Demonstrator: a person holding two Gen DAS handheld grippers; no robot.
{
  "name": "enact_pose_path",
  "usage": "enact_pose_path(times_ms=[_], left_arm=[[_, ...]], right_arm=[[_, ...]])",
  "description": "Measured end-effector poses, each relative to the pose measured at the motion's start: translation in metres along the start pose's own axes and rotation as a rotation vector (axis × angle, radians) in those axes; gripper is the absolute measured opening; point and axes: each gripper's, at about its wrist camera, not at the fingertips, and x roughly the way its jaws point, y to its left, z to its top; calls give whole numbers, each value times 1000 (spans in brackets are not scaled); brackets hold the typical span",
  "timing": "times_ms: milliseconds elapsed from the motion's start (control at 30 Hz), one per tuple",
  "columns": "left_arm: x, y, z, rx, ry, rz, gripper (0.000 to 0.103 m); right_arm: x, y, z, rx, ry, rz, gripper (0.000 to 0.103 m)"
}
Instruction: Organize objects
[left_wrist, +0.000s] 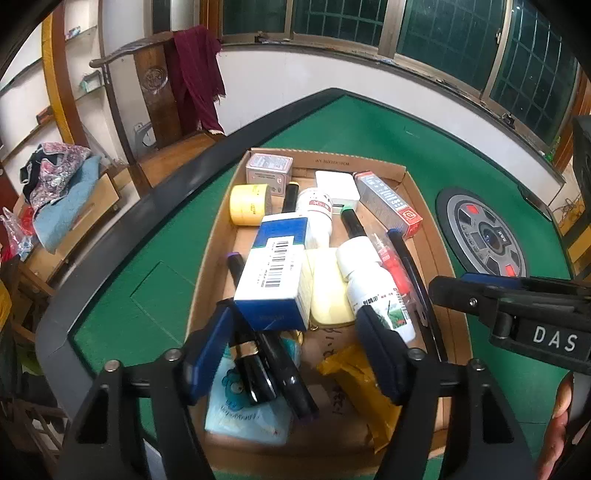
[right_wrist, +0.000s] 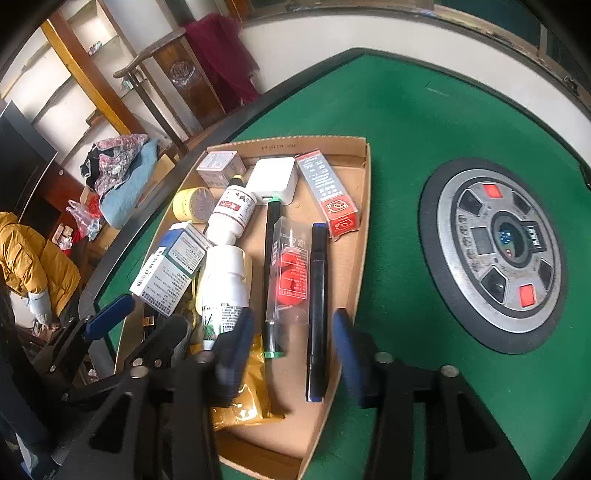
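Now you're hovering both grippers over the cardboard tray (left_wrist: 428, 221) on the green table (left_wrist: 362, 129), left gripper (left_wrist: 295, 354) and right gripper (right_wrist: 293, 354) both spread, gripping nothing; white bottles, boxes and black markers are lying jumbled inside.

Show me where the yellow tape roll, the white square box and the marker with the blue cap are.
yellow tape roll (left_wrist: 248, 204), left wrist view, on its outer side.
white square box (right_wrist: 272, 180), right wrist view, middle of its top face.
marker with the blue cap (right_wrist: 318, 295), right wrist view, mid-barrel.
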Motion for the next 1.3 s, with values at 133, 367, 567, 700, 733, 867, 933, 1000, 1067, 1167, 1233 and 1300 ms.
enact_pose_path(times_ms=[133,367,567,700,733,867,933,1000,1067,1167,1233,1300], left_arm=[[-13,3,-6,-11,-30,21,78],[-31,6,-17,-40,-77,76,92],[-48,5,-25,-41,-105,127,97],[-61,11,-29,-84,-99,140,97],[-63,12,-29,-89,-88,145,97],[-73,9,-27,-9,-25,207,97],[-83,9,-28,18,-22,219,97],[-98,13,-30,9,-45,184,98],[-108,15,-30,1,-28,150,102],[-123,12,-30,16,-24,135,102],[-136,6,-28,38,0,134,102],[-151,-2,-27,58,-6,138,102]], right_arm=[[-14,2,-6,-10,-35,-20,78],[-34,2,-20,-11,-71,-24,97],[-46,6,-35,-12,-86,-22,103],[-55,7,-43,-11,-89,-15,103],[-58,8,-46,-10,-90,-10,103],[-73,12,-59,-17,-113,-1,103],[-81,14,-66,-22,-126,-4,103],[-86,17,-72,-28,-130,-3,103],[-88,21,-77,-44,-126,-9,103],[-87,24,-82,-72,-107,1,103],[-93,23,-84,-72,-122,6,103],[-105,26,-86,-92,-159,-1,103]])
